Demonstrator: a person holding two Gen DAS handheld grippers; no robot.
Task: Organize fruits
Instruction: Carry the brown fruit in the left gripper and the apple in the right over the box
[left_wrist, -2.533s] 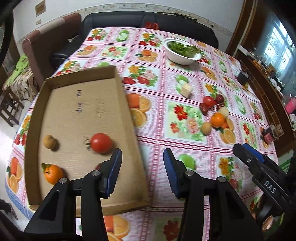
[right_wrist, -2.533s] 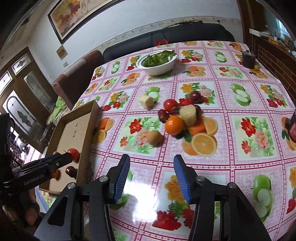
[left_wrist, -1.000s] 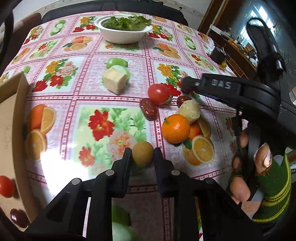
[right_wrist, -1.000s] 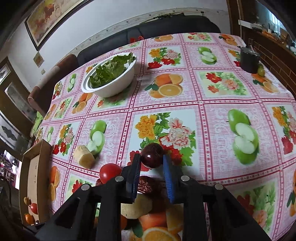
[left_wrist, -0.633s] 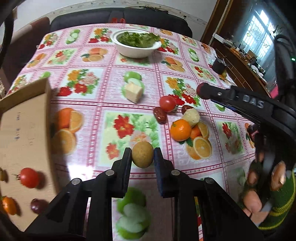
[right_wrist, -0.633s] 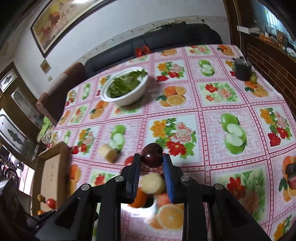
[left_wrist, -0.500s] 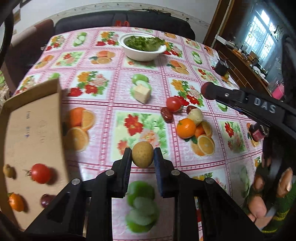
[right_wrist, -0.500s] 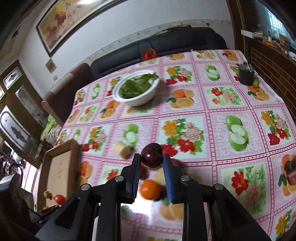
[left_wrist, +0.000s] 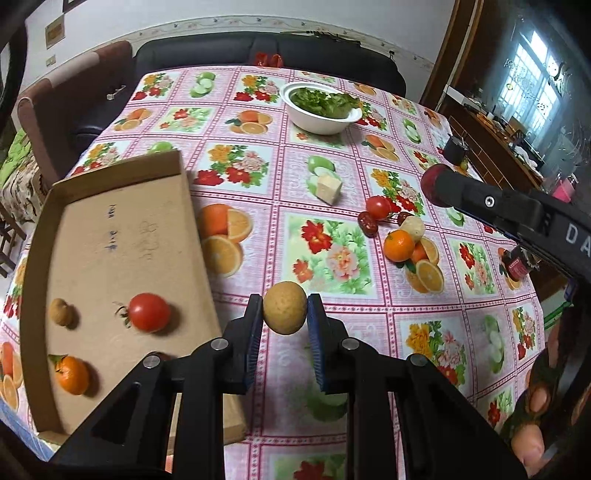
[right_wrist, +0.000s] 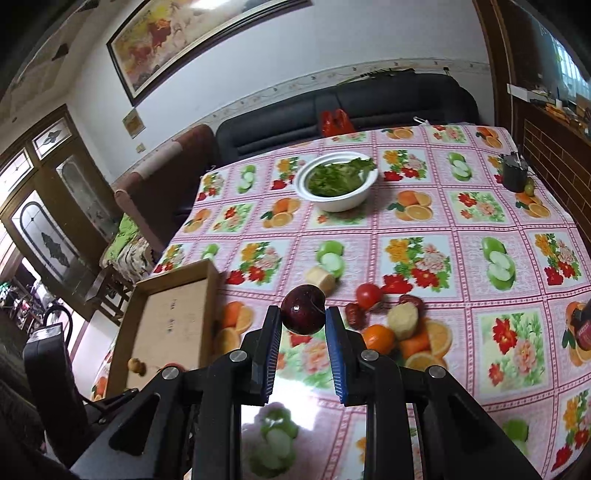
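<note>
The left gripper (left_wrist: 284, 314) is clamped on a round tan-brown fruit (left_wrist: 284, 313), pinched at its widest part between the blue pads and carried clear of the tablecloth (left_wrist: 332, 173), just to the right of the cardboard tray (left_wrist: 122, 236). The right gripper (right_wrist: 303, 321) is clenched on a dark red, glossy fruit (right_wrist: 303, 309), probably a plum or cherry, also off the table. Both fruits are smooth and round and held only at two small contact patches, so a jolt or a tilt of the wrist could let either one squirt out and roll across the slick cloth, perhaps off the edge. Both loads appear bound for the same tray, so the two tools could knock together over it; from the left wrist the right gripper's finger (left_wrist: 491, 206) reaches across above the loose pile. A release from too high would let a fruit bounce or roll into those already placed. The tray is shallow-walled and holds a red tomato (left_wrist: 149, 312), a small tan fruit (left_wrist: 61, 312) and a tangerine (left_wrist: 72, 374), well apart from one another. On the cloth remain a tomato (left_wrist: 377, 207), a tangerine (left_wrist: 399, 245), dark red dates (left_wrist: 367, 223), a pale knobbly piece (left_wrist: 413, 228) and a pale cube (left_wrist: 328, 188). A white bowl (left_wrist: 319, 123) further back holds leafy greens (left_wrist: 325, 99).
</note>
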